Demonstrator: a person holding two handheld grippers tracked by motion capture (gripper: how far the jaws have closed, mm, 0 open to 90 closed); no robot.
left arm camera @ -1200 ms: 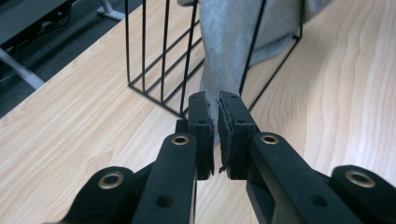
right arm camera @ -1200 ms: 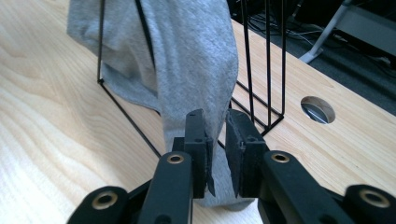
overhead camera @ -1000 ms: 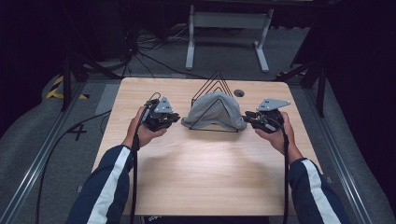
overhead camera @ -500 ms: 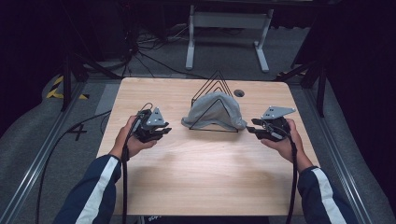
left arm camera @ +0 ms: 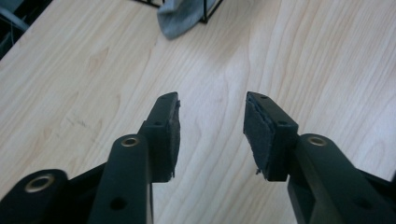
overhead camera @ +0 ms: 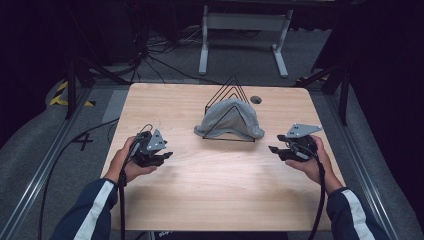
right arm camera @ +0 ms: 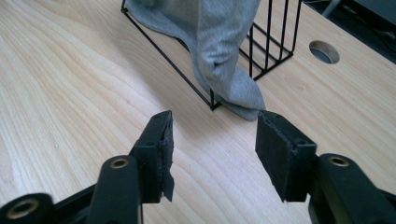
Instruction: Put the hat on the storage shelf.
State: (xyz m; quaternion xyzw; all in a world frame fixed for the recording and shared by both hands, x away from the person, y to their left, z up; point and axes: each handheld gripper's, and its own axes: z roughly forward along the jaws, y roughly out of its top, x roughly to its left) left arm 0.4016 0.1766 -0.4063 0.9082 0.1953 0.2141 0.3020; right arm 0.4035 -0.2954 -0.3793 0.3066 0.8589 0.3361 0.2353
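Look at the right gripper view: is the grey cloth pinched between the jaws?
No, the grey cloth hangs over the wire rack, beyond the open, empty jaws.

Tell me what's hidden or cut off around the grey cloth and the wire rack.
- Wire rack: its middle, in the high view, is covered by the grey cloth.
- Rack and cloth tops: cut off by the top edge in the right gripper view.
- Left gripper view: only a cloth corner shows; the top edge cuts off the rest.
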